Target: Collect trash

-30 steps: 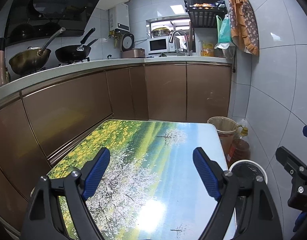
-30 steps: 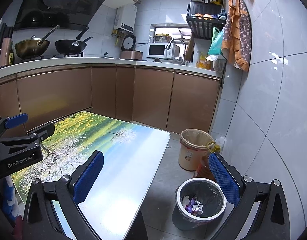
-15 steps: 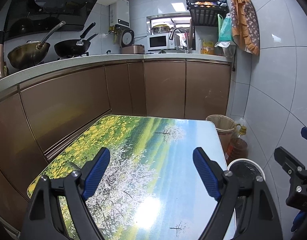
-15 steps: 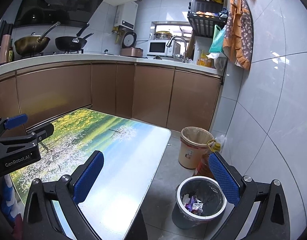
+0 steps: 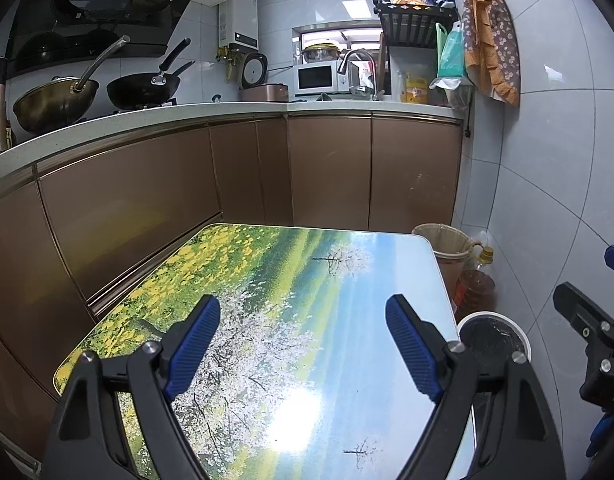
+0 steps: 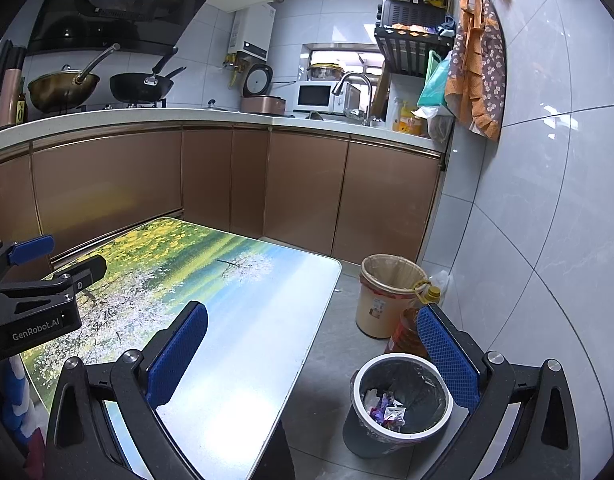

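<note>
Since a second ago both grippers have lifted and drawn back a little; the table looks lower and further off in both views, and nothing else has shifted.

From the left wrist view, the left gripper (image 5: 303, 344) hangs over the near half of the table (image 5: 267, 264), jaws wide apart with nothing between them. The landscape-printed top shows no litter at all. Past the table's right edge only the rim of the small bin (image 5: 519, 340) peeks out, with the right gripper's frame further right.

From the right wrist view, the right gripper (image 6: 313, 354) is also spread wide and empty, straddling the table's right edge. The small bin (image 6: 359, 384) stands on the floor just beside that edge, and the trash (image 6: 385, 410), crumpled wrappers, lies inside it. A taller lined bucket (image 6: 377, 308) and an oil bottle (image 6: 407, 328) stand beyond it.

I'd judge the collecting finished, or nearly so. Any next move calls for checking the floor around the table for strays.
</note>
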The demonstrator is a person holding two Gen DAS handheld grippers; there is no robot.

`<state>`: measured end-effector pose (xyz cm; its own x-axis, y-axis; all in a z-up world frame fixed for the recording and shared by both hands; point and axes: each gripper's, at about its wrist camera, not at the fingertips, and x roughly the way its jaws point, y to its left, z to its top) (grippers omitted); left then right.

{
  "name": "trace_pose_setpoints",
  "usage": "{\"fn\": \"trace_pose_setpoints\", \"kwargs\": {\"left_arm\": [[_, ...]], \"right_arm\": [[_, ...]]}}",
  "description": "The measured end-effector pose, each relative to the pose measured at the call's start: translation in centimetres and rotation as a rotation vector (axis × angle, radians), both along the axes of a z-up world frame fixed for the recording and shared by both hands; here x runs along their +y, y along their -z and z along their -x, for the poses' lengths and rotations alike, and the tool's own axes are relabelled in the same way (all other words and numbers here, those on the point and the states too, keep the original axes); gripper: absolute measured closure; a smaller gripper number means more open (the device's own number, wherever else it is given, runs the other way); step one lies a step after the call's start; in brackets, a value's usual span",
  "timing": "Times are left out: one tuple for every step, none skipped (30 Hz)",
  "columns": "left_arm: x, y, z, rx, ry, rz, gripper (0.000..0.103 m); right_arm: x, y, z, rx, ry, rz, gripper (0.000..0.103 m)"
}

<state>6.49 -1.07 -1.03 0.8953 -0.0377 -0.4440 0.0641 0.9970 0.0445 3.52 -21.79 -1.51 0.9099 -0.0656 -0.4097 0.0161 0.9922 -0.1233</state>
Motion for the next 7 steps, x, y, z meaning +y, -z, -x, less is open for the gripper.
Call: {"fn": "trace_pose_setpoints", "kwargs": {"left_arm": [[0.0, 0.01, 0.02, 0.0, 0.0, 0.001, 0.019], [0.0, 0.01, 0.01, 0.001, 0.001, 0.001, 0.019], [-0.01, 0.0, 0.0, 0.001, 0.0, 0.0, 0.019], [-0.02, 0.01, 0.01, 0.001, 0.001, 0.0, 0.019], [-0.01, 0.02, -0.04, 0.001, 0.002, 0.0, 0.019], [-0.04, 0.03, -0.02, 0.001, 0.003, 0.0, 0.019], [-0.09, 0.02, 0.01, 0.001, 0.002, 0.0, 0.019]], "right_arm": [[0.01, 0.0, 0.01, 0.0, 0.0, 0.0, 0.0], [0.04, -0.02, -0.01, 0.001, 0.001, 0.0, 0.0], [0.08, -0.02, -0.02, 0.002, 0.001, 0.001, 0.0], [0.09, -0.02, -0.03, 0.002, 0.001, 0.001, 0.0], [0.1, -0.02, -0.03, 0.002, 0.001, 0.0, 0.0], [0.1, -0.01, -0.03, 0.002, 0.001, 0.0, 0.0], [0.1, -0.01, -0.05, 0.002, 0.001, 0.001, 0.0]]}}
